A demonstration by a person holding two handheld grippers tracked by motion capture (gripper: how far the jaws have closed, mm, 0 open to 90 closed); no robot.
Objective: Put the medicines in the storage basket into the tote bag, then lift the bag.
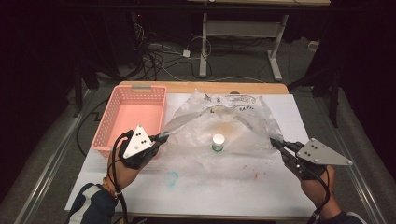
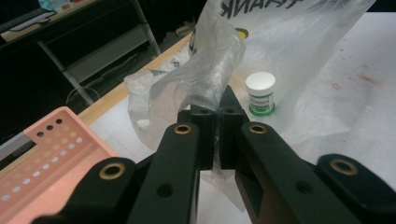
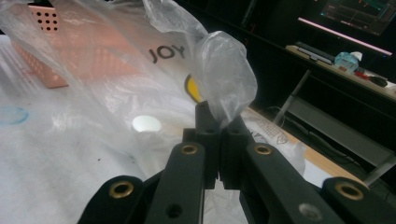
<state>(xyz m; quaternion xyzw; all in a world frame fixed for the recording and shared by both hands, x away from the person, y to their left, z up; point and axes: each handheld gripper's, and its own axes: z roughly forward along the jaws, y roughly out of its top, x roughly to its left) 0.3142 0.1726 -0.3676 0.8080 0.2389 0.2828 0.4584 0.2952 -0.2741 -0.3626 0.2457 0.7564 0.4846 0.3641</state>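
Dark room behind, cables on the floor; up front, white-covered table (image 1: 210, 186) with pink basket (image 1: 105, 126) at its left edge. Spread across the middle: clear plastic bag (image 1: 224, 116), with small white-lidded jar (image 1: 218, 142) upright on the table at its centre, seen through the film. Whether inside the bag or merely under it, cannot tell.

Left gripper (image 1: 163, 136) pressed together on a bunched corner of film at the bag's left, just beside the basket. Right gripper (image 1: 273, 141) likewise pinching a twisted tuft at the bag's right. Film stretched between the two, raised off the table at both ends.

Judged step: lifting and opening the bag by its two sides.

- Hold both pinches firm; thin film probably slips easily.
- Raise both ends evenly, at the same pace, to avoid tipping the jar.
- Pull apart gently; too much tension likely tears the plastic or yanks a tuft loose.
- Watch the left side for snagging on the basket rim.
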